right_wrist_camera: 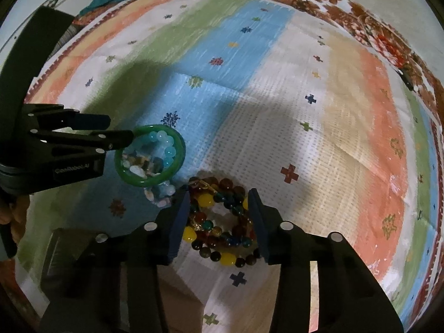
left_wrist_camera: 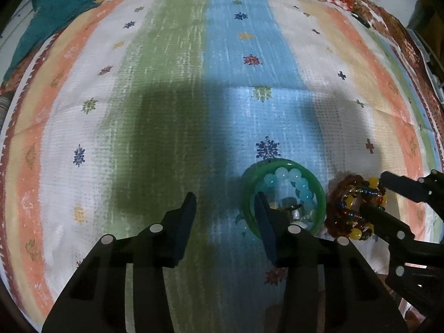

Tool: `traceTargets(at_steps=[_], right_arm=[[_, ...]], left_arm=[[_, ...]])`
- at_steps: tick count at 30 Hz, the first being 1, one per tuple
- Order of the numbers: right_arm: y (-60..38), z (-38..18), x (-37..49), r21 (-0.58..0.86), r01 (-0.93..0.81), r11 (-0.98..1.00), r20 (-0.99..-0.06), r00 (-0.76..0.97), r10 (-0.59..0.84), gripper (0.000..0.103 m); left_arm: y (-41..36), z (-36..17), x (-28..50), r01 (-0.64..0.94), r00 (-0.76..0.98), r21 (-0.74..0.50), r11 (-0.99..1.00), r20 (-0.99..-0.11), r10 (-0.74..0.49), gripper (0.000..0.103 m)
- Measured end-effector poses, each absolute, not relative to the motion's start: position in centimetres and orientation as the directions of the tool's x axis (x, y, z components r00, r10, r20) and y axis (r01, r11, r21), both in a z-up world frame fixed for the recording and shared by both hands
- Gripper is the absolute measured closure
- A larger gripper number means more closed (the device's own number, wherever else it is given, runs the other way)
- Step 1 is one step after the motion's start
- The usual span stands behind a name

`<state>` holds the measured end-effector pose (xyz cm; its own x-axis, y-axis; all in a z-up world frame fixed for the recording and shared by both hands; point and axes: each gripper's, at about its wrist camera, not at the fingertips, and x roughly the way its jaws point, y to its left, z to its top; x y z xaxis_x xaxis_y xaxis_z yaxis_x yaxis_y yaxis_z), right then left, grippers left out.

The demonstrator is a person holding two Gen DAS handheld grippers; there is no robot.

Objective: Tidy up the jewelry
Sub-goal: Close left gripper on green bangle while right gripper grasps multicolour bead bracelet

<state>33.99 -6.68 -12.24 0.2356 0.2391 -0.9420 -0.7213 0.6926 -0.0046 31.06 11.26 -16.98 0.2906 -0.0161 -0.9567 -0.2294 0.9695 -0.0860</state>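
Beaded bracelets (right_wrist_camera: pixel 219 222): our right gripper (right_wrist_camera: pixel 219 211) brackets them, grip uncertain. Green bangle (left_wrist_camera: pixel 281 194): our left gripper (left_wrist_camera: pixel 224 208) straddles its rim, unclamped.

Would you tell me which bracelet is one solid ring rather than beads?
The green bangle: it is one smooth hoop, while the pale blue bracelet inside it and the multicoloured pile are beaded.

The left gripper (left_wrist_camera: pixel 224 208) was matte black, with angular moulded arms, round silver screw heads on the knuckles and flat dark-blue pads on its fingers (left_wrist_camera: pixel 186 223). The right gripper (right_wrist_camera: pixel 219 216), at the lower centre of its own view, was built the same way, with black arms, silver screws and blue-faced fingers (right_wrist_camera: pixel 179 222). At the left edge of the right wrist view, the left gripper's black housing carried small pale lettering, too blurred to read with certainty.
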Motion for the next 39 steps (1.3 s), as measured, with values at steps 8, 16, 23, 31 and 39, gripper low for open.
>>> traceTargets(at_steps=[8, 16, 23, 31, 39], right_arm=[[-5.8, -12.9, 34.3, -0.009, -0.743, 0.670, -0.946, 0.223, 0.235, 0.075], [-5.4, -14.1, 34.6, -0.007, -0.749, 0.662, -0.953, 0.206, 0.223, 0.085], [-5.8, -14.3, 34.7, 0.001, -0.741, 0.671, -0.951, 0.206, 0.230, 0.090], [-6.2, -13.3, 34.5, -0.016, -0.731, 0.682, -0.942, 0.240, 0.235, 0.091], [-7.3, -11.0, 33.6, -0.007, -0.709, 0.706, -0.923, 0.277, 0.269, 0.091]], left_arm=[[11.2, -17.6, 31.7, -0.231, 0.281, -0.099, 0.968, -0.959, -0.031, 0.073], [11.1, -18.0, 32.2, -0.224, 0.281, -0.119, 0.967, -0.958, -0.053, 0.089], [10.7, -18.2, 32.2, -0.215, 0.282, -0.111, 0.970, -0.958, -0.047, 0.094], [11.0, -16.8, 31.9, -0.227, 0.308, -0.094, 0.969, -0.951, -0.020, 0.097], [10.5, -14.4, 30.9, -0.218, 0.352, -0.074, 0.973, -0.936, 0.008, 0.096]])
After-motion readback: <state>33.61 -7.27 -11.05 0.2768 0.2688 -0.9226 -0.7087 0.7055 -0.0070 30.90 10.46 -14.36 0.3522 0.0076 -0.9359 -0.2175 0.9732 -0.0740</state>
